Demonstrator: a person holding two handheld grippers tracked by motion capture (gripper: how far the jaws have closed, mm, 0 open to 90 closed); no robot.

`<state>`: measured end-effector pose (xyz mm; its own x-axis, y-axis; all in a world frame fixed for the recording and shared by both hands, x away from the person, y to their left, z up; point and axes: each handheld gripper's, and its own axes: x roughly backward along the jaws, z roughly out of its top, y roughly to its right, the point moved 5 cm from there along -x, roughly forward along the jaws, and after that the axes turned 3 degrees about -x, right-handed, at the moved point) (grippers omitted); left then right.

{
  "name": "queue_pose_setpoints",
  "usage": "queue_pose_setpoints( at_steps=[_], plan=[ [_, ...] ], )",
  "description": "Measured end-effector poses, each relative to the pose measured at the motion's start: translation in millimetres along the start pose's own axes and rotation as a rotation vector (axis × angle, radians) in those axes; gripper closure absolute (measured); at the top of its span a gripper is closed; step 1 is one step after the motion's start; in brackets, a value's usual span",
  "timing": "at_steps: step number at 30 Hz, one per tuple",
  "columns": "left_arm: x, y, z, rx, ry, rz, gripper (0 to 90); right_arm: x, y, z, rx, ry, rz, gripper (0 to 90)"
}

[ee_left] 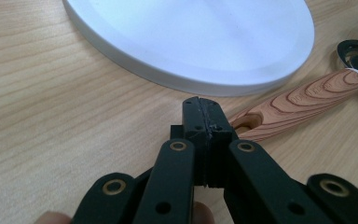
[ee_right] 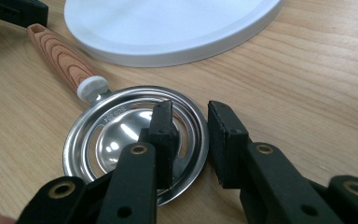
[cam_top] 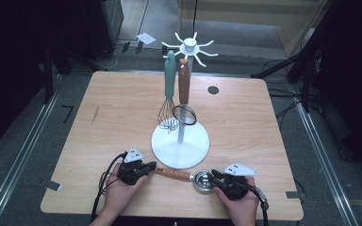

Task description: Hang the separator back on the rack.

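Note:
A skimmer with a wooden handle (cam_top: 173, 174) and a slotted steel bowl (cam_top: 202, 181) lies flat near the table's front edge. My left gripper (cam_top: 148, 167) is shut with nothing between its jaws, and its tip (ee_left: 204, 116) rests right beside the handle's (ee_left: 303, 100) holed end. My right gripper (cam_top: 217, 178) stands open astride the bowl's (ee_right: 121, 130) near rim. One jaw hangs over the bowl's inside and the other is outside it, so the gripper (ee_right: 191, 112) has a clear gap and the pads do not press on the rim.
Just behind the skimmer stands a white hook stand on a round base (cam_top: 165, 146). A teal-handled whisk (cam_top: 169, 113) and a wood-handled strainer (cam_top: 185, 115) hang from it. A dark round hole (cam_top: 213, 90) sits at the back right. Bare wood lies left and right.

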<state>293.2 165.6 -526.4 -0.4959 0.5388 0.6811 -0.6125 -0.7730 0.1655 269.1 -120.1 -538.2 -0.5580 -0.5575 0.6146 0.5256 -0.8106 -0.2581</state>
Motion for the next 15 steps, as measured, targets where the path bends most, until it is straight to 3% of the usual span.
queue_pose_setpoints(
  at_steps=[15],
  plan=[
    [12.3, 8.7, -13.9, -0.012, 0.004, 0.014, 90.0, 11.2, -11.4, -8.9, 0.030, -0.017, 0.041, 75.9]
  ],
)
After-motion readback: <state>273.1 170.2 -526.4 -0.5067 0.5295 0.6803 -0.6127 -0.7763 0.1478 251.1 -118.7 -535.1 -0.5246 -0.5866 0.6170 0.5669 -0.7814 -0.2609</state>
